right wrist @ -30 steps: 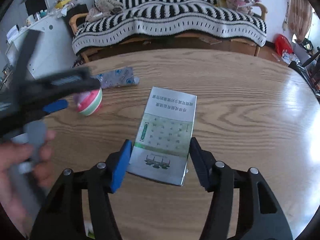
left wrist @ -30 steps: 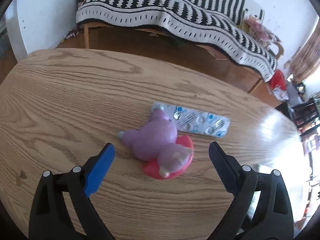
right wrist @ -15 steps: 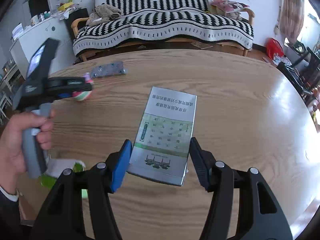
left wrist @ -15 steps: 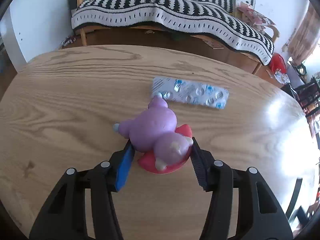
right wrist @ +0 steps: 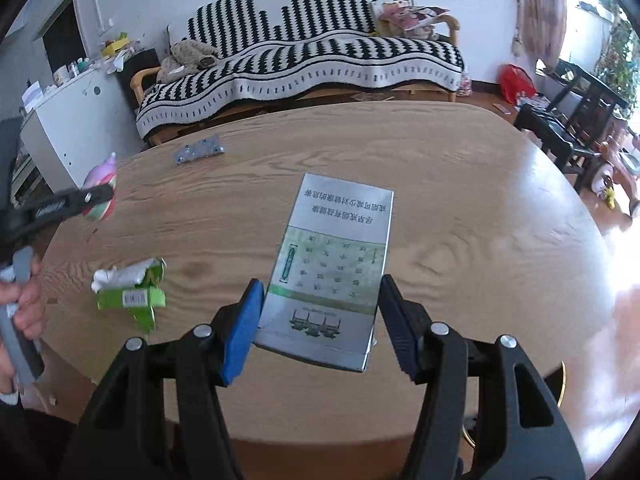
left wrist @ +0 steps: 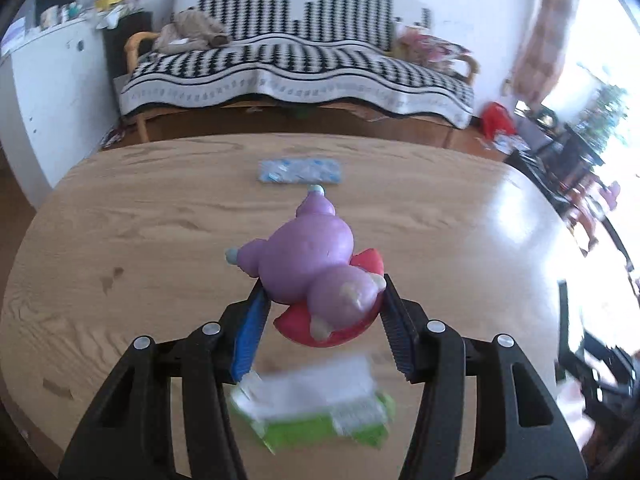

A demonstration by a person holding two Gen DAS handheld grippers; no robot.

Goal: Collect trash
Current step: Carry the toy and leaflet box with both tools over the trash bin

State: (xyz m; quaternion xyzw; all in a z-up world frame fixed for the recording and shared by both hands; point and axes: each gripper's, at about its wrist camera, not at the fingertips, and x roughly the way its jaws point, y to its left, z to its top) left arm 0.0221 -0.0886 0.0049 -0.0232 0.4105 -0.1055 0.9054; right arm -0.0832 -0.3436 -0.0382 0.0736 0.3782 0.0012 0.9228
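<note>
My left gripper (left wrist: pixel 320 316) is shut on a purple and red toy figure (left wrist: pixel 312 268) and holds it lifted above the wooden table (left wrist: pixel 140 232); the toy also shows at the left in the right wrist view (right wrist: pixel 100 192). My right gripper (right wrist: pixel 318 312) is shut on a silver and green flat box (right wrist: pixel 336 264), held above the table. A silver-blue blister pack (left wrist: pixel 300 171) lies on the far side of the table, also in the right wrist view (right wrist: pixel 199 150). A crumpled green and white wrapper (left wrist: pixel 316 412) lies on the near table, also in the right wrist view (right wrist: pixel 128 292).
A sofa with a black and white striped blanket (right wrist: pixel 304 60) stands behind the table. A white cabinet (right wrist: pixel 68 120) is at the left. Dark chairs (right wrist: pixel 560 128) and a red bag (right wrist: pixel 516 84) are at the right on the floor.
My left gripper closed on the toy and lifted it off the table, pulling back so the wrapper came into view. My right gripper rose with the box still held.
</note>
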